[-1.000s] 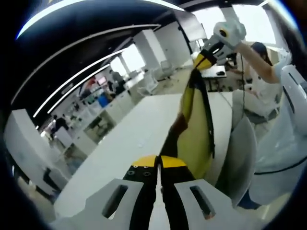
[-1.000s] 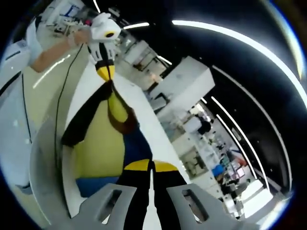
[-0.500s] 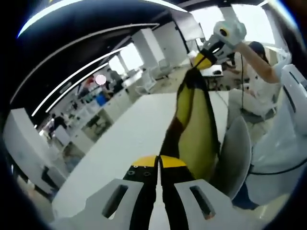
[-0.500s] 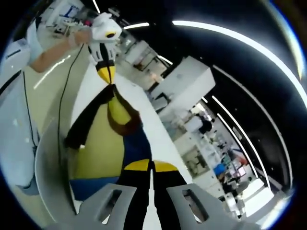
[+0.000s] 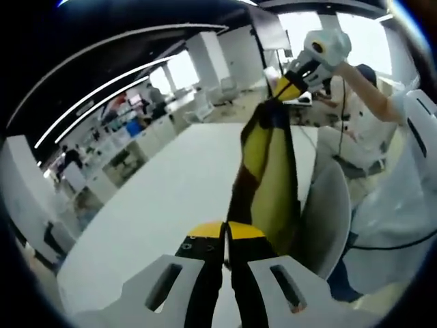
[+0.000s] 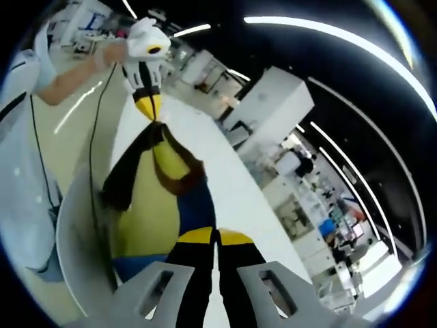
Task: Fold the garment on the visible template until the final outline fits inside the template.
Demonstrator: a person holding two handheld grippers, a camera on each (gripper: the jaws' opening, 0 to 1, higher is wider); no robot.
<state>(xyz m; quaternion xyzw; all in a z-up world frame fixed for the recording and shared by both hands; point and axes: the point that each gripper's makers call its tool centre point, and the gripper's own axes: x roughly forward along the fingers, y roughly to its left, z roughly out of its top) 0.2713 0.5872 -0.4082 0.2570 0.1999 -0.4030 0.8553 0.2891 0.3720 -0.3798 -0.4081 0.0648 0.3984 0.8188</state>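
Observation:
A yellow garment [image 5: 268, 181] with black, brown and blue parts hangs stretched in the air between my two grippers, above a white table [image 5: 164, 198]. My left gripper [image 5: 225, 232] is shut on one end of it. In the left gripper view the right gripper [image 5: 290, 87] is shut on the other end, held up by a hand. In the right gripper view my right gripper [image 6: 216, 237] is shut on the garment [image 6: 153, 205], and the left gripper [image 6: 150, 106] pinches its far end. No template shows in either view.
A grey chair back [image 5: 328, 219] stands beside the table, under the garment. The person in white [image 5: 403, 178] stands close by the chair. Desks, chairs and several people [image 5: 68, 160] fill the office beyond the table.
Both views have tilted slightly downward, bringing more of the table into view. The garment has swung a little and hangs narrower. Both grippers keep their hold.

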